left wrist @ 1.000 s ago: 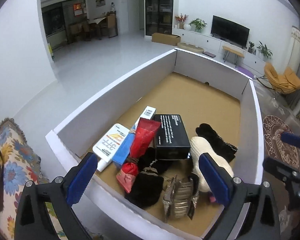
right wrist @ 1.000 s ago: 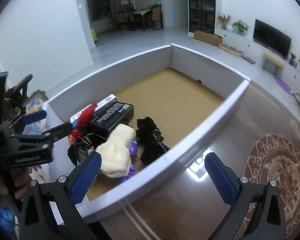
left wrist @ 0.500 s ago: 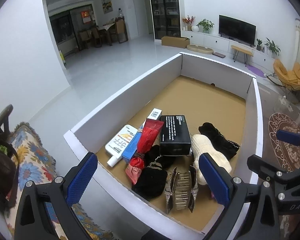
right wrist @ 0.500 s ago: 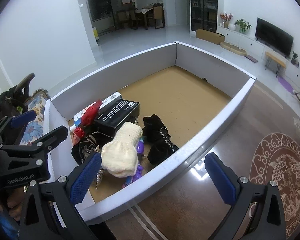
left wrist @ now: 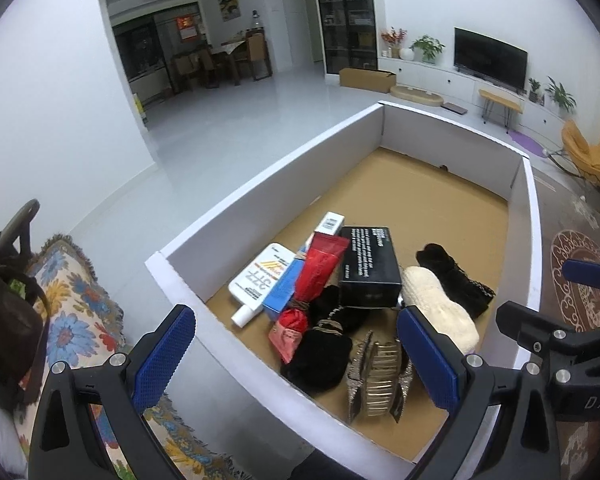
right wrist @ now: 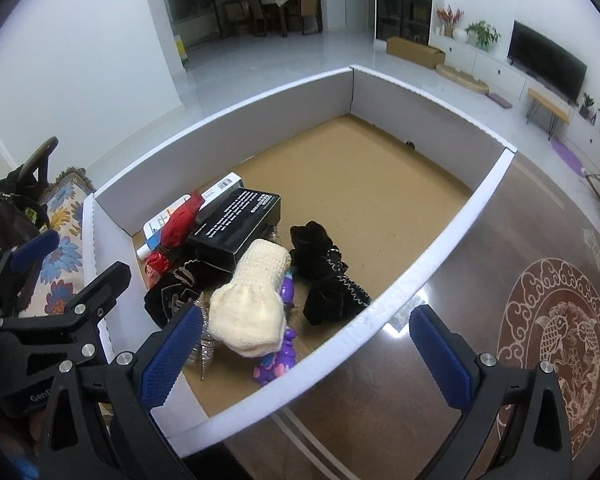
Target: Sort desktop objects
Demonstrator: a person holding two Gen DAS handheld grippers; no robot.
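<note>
A white-walled cardboard tray with a brown floor is seen from both wrist cameras, and the objects to be sorted are heaped in its near corner, the rest of the floor being bare. A black box with white lettering lies in the middle of the heap; a red tube and a white tube are laid to its left, with a blue-and-white carton between them. A cream knitted sock is draped over a purple toy (only partly visible), and a black lace-trimmed cloth is found just beside it. A metallic hair claw and a black pouch rest nearest the front wall. The left gripper is held wide open above the near wall, nothing being grasped. The right gripper is likewise spread wide and empty over the right-hand wall, above a dark polished table.
</note>
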